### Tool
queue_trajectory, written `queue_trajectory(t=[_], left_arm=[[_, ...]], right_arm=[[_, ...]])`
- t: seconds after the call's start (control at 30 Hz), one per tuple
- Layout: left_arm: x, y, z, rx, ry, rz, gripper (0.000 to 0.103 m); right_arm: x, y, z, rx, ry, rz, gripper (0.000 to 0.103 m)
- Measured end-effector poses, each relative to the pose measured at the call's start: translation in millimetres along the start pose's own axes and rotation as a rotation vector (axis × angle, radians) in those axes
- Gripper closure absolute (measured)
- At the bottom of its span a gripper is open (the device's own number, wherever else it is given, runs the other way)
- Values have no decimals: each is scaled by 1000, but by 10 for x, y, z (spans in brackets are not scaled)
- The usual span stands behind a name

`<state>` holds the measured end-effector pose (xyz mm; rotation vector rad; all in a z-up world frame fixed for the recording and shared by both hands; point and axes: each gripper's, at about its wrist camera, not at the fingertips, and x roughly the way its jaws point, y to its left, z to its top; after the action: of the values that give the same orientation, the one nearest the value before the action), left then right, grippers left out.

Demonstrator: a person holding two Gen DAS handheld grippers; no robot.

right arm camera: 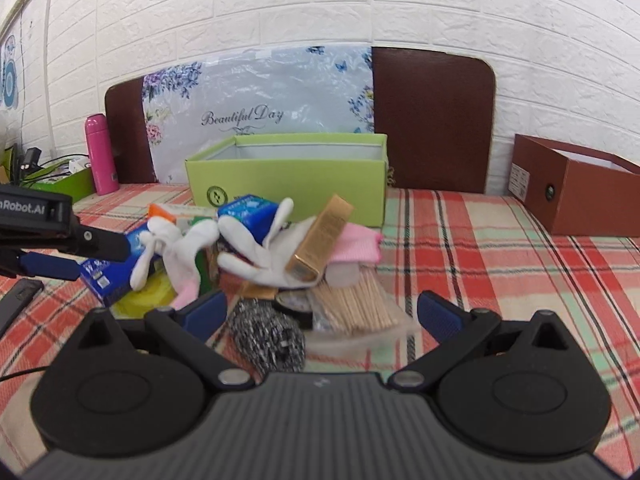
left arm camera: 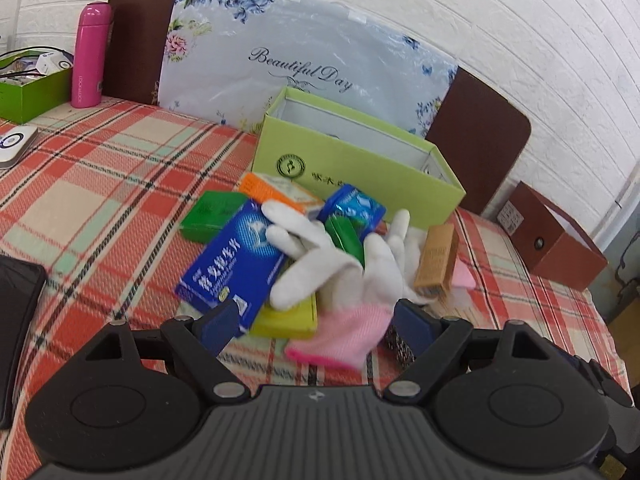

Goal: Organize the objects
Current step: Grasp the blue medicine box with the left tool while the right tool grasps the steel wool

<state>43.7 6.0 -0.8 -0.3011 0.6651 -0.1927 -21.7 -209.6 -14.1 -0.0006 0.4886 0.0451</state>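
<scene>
Plaid-covered desk (right arm camera: 500, 248) carried everything. Open green box (right arm camera: 292, 176) sat at back, apparently empty, pile heaped just in front. Blue carton (left arm camera: 232, 264) leaned at pile's left; white glove (left arm camera: 332, 264) draped on top. Left claw (left arm camera: 316, 320) spread wide, cuff between tips. Right claw (right arm camera: 320, 312) wide too, holding nothing, steel scourer (right arm camera: 268, 336) between tips. Judged: sorting barely begun; next, close on one item, carry to box

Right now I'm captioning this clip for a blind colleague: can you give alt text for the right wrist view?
The right gripper, fingers open and empty, hovers over a steel scourer and a toothpick bundle at the near edge of a pile of white gloves and small boxes. Behind stands an open green box on a plaid tablecloth.
</scene>
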Motion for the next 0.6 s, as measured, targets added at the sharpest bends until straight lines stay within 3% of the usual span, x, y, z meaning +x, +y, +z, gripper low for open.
queue_trajectory(t=[0.13, 0.37, 0.6], left_arm=[[8, -35, -140, 33, 7, -38, 15], [82, -78, -224, 49, 24, -118, 16], [17, 213, -50, 55, -62, 18, 16]], right_arm=[[-83, 0, -152, -21, 2, -34, 0], [-66, -41, -255, 11, 42, -14, 0], [-10, 111, -221, -13, 32, 67, 2]])
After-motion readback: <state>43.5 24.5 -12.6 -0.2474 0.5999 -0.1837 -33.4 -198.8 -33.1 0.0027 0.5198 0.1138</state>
